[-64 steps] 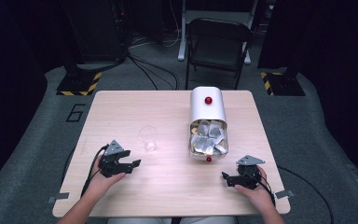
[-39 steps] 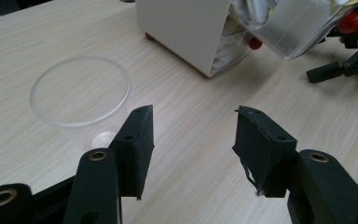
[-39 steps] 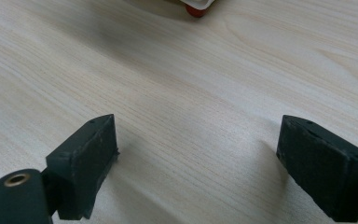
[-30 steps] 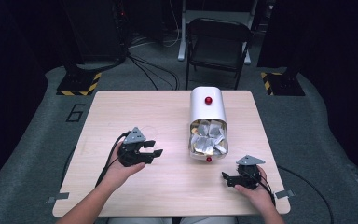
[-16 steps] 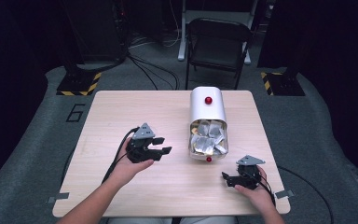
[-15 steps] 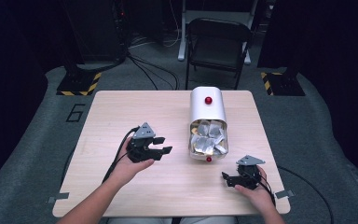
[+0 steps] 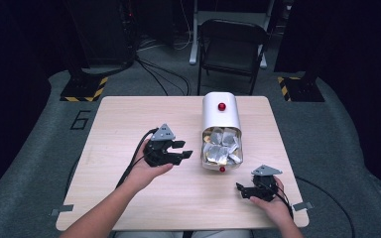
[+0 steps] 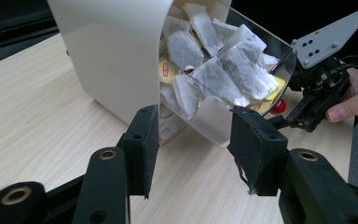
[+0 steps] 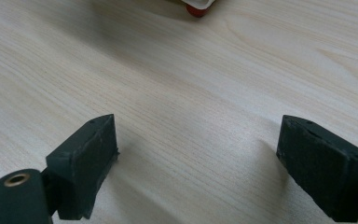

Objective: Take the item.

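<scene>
We see the left gripper [image 8: 193, 140] with its matte black, rubber-faced jaws parted, nothing between them, aimed at the clear curved door [image 8: 223, 100] of a white rounded box [image 7: 221, 130]. The box lies on its side on the pale wood-grain table [image 7: 129, 114], packed with crinkled paper tea bags [image 8: 235, 70]. A glossy red knob [image 7: 222, 106] sits on its top. The right gripper [image 9: 196, 154] rests near the table's front right edge, jaws spread wide and empty.
</scene>
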`<action>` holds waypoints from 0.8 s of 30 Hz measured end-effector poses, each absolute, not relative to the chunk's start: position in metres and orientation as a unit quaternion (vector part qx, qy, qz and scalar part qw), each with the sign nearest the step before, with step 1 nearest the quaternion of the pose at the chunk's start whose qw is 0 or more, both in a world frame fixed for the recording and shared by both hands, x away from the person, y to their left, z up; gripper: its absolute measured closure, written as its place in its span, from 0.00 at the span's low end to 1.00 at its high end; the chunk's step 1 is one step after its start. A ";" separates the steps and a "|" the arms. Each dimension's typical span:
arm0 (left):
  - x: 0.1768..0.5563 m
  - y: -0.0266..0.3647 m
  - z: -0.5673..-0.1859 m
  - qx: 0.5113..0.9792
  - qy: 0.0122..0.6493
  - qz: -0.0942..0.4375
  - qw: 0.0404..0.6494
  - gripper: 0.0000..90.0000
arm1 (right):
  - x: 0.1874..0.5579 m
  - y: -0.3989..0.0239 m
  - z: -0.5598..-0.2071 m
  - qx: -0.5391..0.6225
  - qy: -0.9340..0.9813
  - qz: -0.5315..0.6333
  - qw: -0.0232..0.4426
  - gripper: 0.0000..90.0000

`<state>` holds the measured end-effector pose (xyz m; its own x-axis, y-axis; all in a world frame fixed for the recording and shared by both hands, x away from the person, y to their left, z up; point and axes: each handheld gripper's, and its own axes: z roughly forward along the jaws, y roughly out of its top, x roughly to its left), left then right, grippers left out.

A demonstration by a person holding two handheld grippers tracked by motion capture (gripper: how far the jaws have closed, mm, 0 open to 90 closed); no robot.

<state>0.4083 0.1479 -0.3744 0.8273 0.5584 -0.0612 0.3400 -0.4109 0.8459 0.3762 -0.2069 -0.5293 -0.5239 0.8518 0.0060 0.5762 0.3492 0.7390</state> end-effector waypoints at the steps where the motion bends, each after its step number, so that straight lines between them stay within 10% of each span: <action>1: 0.409 0.146 -0.373 0.832 0.268 0.115 0.471 0.58 | 0.376 -0.207 -0.529 0.447 0.798 0.354 0.195 0.13; 24: 0.421 0.088 -0.361 0.839 0.235 0.098 0.480 0.61 | 0.376 -0.207 -0.529 0.447 0.798 0.354 0.195 0.13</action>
<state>0.4212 0.0876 -0.3615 0.8699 0.4894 -0.0611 0.3008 -0.4284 0.8521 0.3764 -0.2071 -0.5293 -0.5244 0.8515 0.0060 0.5755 0.3492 0.7395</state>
